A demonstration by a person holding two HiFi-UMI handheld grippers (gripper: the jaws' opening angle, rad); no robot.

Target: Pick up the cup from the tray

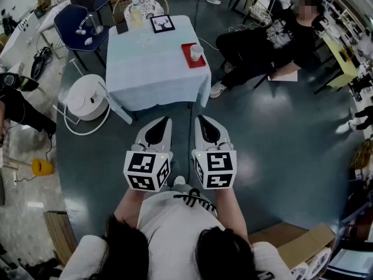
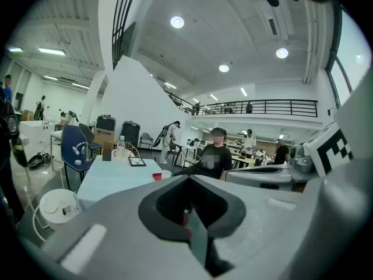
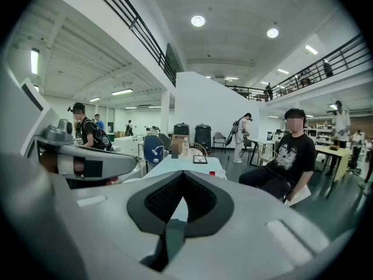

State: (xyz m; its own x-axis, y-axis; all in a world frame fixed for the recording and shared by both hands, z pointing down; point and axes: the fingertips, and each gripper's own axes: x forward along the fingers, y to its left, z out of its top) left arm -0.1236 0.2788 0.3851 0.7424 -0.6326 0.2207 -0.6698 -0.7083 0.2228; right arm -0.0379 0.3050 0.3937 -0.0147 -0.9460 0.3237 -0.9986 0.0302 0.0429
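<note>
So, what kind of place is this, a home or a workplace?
Probably a big open lab or workshop hall: a railed mezzanine under a high ceiling, a seated person by desks, and one cloth-covered table standing alone on the bare floor.

Bright, even indoor light from round ceiling lamps (image 2: 176, 21); floor glare; strong fisheye distortion, dark corners.

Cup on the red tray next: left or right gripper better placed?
Right. The cup sits on the tray at the table's right edge, roughly straight ahead of the right gripper; the left gripper would have to cross over. Both hang short of the table, jaws shut.
</note>
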